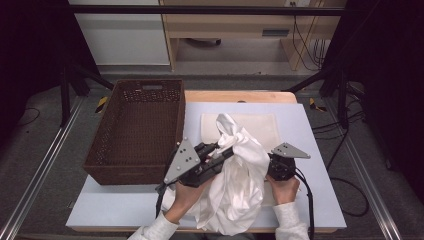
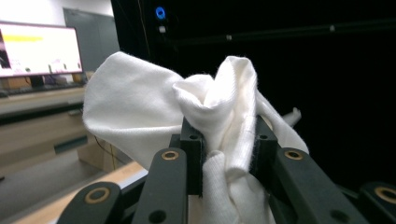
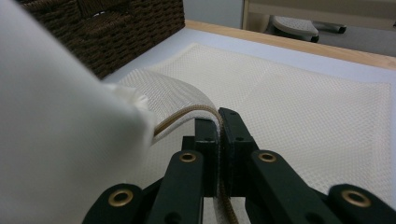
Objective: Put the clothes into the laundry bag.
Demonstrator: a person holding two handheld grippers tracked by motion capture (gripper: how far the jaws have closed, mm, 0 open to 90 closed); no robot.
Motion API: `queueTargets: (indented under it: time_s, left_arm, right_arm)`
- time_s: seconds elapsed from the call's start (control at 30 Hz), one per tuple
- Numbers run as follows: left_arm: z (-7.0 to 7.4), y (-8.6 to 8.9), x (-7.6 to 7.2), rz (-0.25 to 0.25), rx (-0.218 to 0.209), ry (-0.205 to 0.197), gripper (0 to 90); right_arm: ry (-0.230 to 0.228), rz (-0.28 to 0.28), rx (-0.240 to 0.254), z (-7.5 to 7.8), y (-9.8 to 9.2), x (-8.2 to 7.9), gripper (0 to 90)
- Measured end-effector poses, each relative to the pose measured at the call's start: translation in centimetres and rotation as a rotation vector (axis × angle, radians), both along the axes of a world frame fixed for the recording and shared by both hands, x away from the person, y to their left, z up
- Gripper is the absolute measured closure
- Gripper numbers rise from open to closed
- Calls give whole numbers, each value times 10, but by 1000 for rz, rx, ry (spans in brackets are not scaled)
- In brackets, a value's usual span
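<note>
A pale blue-grey table point(image 1: 310, 130) with a light wooden far edge stands on a grey floor, dark frame rails to either side and pale wooden furniture beyond. No writing can be read anywhere; the bright screen point(image 2: 39, 49) far off in the left gripper view shows only a yellow band and blurred marks.

Nearest, two white sleeves come in from the bottom edge. The left hand point(image 1: 186, 192) carries the left gripper point(image 1: 216, 148), topped by a grey three-cornered plate; its jaws are clenched on a bunched fold of the cloth point(image 1: 240, 175), a soft white knit fabric that rises above the pads point(image 2: 192, 140) and hangs in heavy folds down to the near table edge. The right hand point(image 1: 283, 189) carries the right gripper point(image 1: 266, 167), partly hidden behind the cloth. In the right gripper view its jaws are pressed tight on the lifted near edge of the mat point(image 3: 299, 98), a cream, fine-meshed rectangle with a tan bound rim, which curls up from the table while the rest lies flat.

The cloth drapes across the mat's near left part and blocks the space between the two grippers. Farther left, a dark brown woven basket point(image 1: 137, 127), rectangular and deep, sits on the table's left side, just beside the mat.
</note>
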State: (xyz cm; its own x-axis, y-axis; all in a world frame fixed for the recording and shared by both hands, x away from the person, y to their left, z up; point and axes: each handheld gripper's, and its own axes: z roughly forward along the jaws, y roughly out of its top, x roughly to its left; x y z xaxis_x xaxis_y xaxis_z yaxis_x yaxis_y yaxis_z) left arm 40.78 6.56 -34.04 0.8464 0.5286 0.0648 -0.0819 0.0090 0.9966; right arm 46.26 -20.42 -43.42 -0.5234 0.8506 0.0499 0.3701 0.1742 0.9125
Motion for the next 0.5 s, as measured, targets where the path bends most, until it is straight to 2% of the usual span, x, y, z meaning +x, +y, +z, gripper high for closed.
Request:
queueTargets:
  time_s: [0.07,0.1,0.13,0.23,0.27,0.3,0.33,0.4,0.5]
  left_arm:
    - [-12,-5,0,-8,22,22,723]
    - [-12,-5,0,-8,22,22,724]
    - [-24,-8,0,-19,33,45,724]
    - [-39,-11,-3,-42,40,71,724]
    - [-39,-11,-3,-42,40,71,724]
    - [-48,-12,-7,-58,62,85,724]
    - [-48,-12,-7,-58,62,85,724]
    - [-60,-17,-12,-69,135,89,724]
    - [-75,-24,-13,-65,205,118,723]
  right_arm:
    - [0,4,2,0,0,0,868]
    - [0,4,2,0,0,0,868]
    - [-6,5,-1,0,0,0,868]
    - [-21,18,-11,1,-1,-1,868]
    - [-21,18,-11,1,-1,-1,868]
    - [-34,16,-23,1,-2,-1,868]
    - [-28,26,-18,1,-2,-1,868]
    - [-21,31,-22,1,-2,1,867]
    - [-19,28,-16,0,-2,1,867]
